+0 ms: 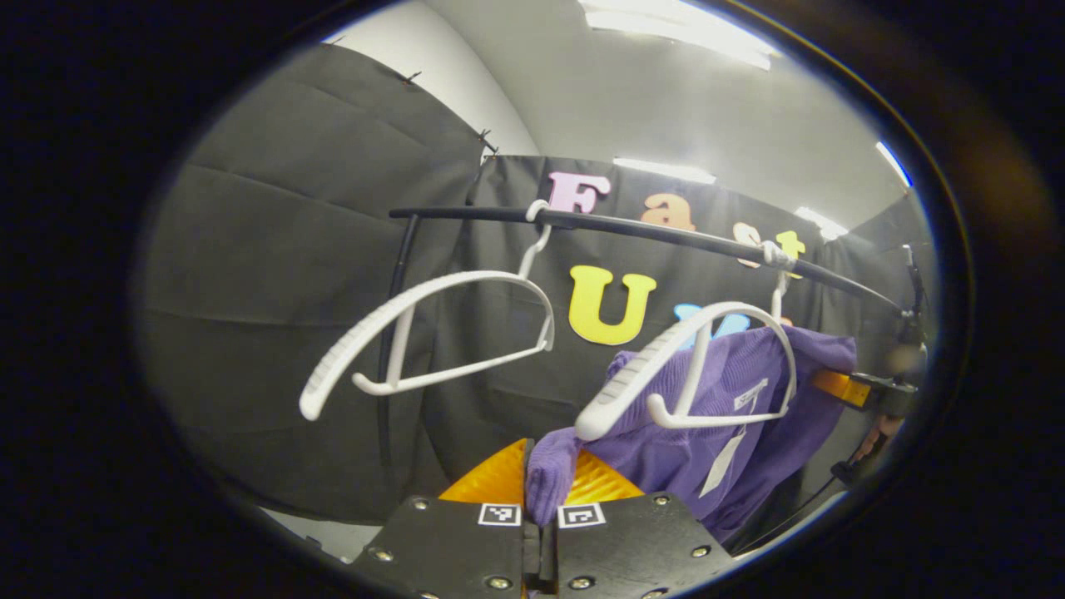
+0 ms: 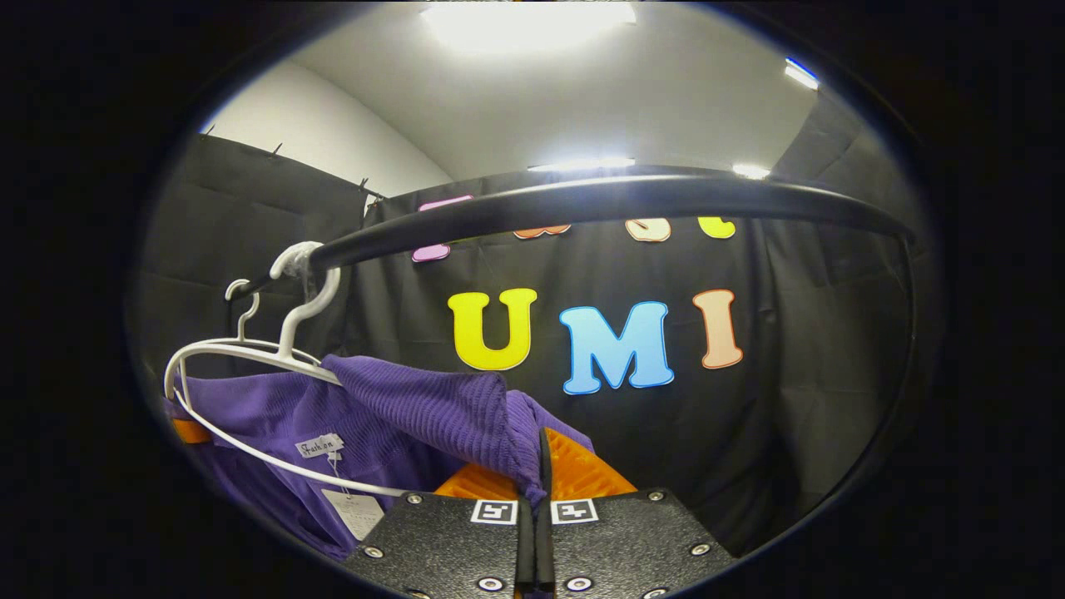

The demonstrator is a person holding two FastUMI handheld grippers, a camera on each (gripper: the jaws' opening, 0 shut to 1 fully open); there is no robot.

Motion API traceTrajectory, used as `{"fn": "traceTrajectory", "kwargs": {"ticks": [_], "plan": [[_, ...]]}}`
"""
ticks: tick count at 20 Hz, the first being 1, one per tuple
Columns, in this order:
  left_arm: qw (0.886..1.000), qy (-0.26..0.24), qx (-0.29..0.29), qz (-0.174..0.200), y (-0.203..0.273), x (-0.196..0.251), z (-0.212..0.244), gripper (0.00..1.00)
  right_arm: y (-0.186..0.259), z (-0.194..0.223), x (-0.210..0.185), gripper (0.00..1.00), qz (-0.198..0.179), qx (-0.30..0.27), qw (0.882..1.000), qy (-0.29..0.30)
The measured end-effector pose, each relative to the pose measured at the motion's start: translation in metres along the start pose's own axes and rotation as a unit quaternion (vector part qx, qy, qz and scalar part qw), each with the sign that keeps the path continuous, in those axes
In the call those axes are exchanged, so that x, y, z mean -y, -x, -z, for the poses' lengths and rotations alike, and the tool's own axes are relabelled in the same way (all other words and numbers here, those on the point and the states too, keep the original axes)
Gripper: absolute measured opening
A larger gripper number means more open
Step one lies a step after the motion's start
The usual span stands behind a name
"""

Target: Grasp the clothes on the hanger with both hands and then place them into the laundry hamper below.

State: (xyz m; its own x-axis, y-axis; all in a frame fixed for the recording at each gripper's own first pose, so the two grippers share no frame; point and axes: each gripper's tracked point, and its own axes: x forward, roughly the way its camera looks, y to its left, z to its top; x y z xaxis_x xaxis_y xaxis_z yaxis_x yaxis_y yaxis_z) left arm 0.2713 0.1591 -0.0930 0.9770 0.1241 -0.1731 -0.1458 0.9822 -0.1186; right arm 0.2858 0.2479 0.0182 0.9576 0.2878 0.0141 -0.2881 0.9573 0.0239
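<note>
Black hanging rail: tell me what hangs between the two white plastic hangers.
Nothing hangs on that stretch of black hanging rail in the left gripper view; between the empty white hanger and the hanger carrying the purple knitted garment it is bare.

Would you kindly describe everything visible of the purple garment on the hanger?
The purple garment is a ribbed knit with a neck label and a paper tag. It drapes over a white plastic hanger hooked on the black rail. Both ends are pinched: the left tool is shut on one bunched edge, the right tool on another.
</note>
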Motion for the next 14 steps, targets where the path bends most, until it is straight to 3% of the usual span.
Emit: {"fn": "traceTrajectory", "kwargs": {"ticks": [14], "plan": [[1.000,-0.015,-0.013,0.006,-0.010,0.097,0.021,0.01,-0.019,0.027,0.104,0.00,0.039,-0.007,0.999,0.016]]}}
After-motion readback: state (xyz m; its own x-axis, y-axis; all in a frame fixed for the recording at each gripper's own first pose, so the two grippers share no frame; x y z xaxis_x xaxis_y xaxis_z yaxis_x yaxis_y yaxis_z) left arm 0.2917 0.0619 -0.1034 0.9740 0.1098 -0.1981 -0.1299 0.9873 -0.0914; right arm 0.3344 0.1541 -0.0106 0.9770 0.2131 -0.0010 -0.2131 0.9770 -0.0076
